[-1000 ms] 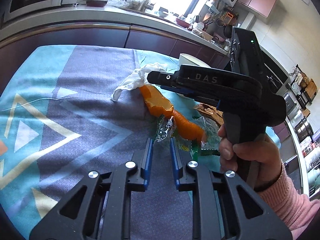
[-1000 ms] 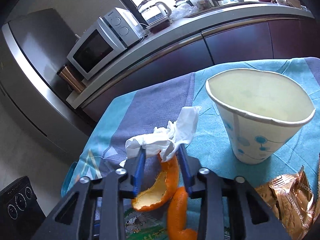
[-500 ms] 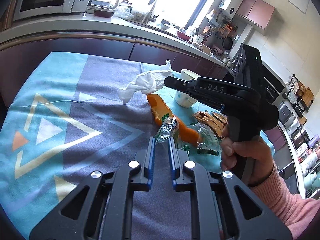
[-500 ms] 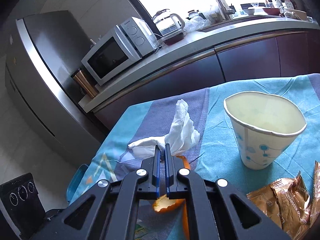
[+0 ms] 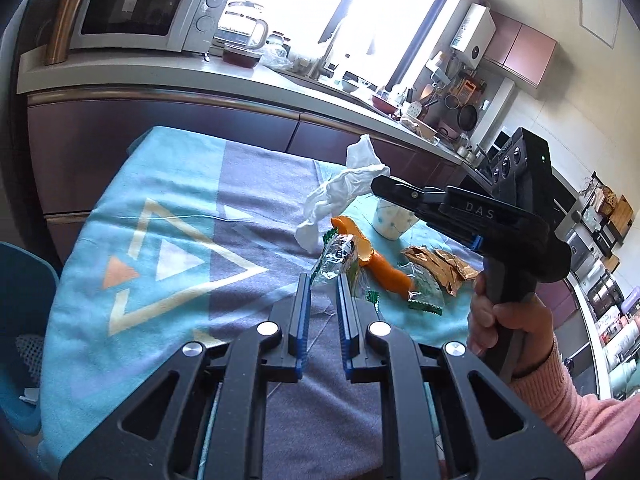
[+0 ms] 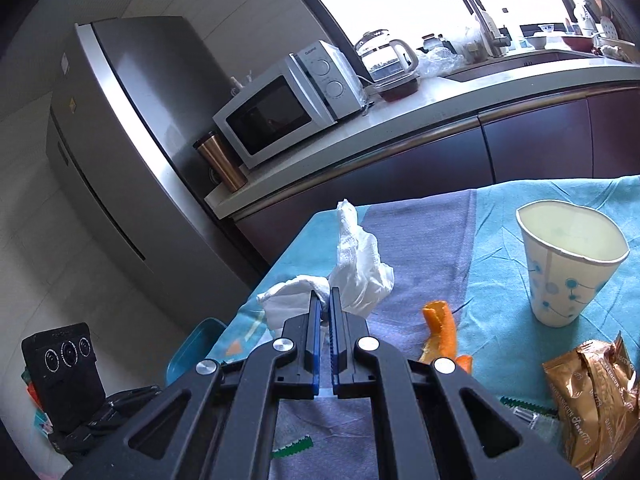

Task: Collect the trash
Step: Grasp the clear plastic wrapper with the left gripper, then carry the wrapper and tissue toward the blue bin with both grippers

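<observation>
My right gripper (image 6: 325, 304) is shut on a crumpled white tissue (image 6: 356, 268) and holds it above the table; it shows in the left wrist view (image 5: 344, 188) hanging from the right gripper (image 5: 376, 184). My left gripper (image 5: 323, 280) is shut on a silver and green wrapper (image 5: 338, 258) lifted off the cloth. Orange peel (image 5: 380, 264) lies on the table, also in the right wrist view (image 6: 440, 332). A white paper cup (image 6: 568, 268) stands upright at the right. A gold wrapper (image 6: 592, 392) and green-edged clear wrappers (image 5: 424, 296) lie near it.
The table has a teal and grey patterned cloth (image 5: 180, 248). A kitchen counter (image 5: 200, 80) with a microwave (image 5: 144, 12) and kettle runs behind it. A fridge (image 6: 132, 140) stands at the left. A teal chair (image 5: 24, 300) sits at the table's left edge.
The right gripper closed on the tissue and lifted it off the orange peel. The left gripper closed on the silver wrapper and raised it. Both pulled up and back from the table.
</observation>
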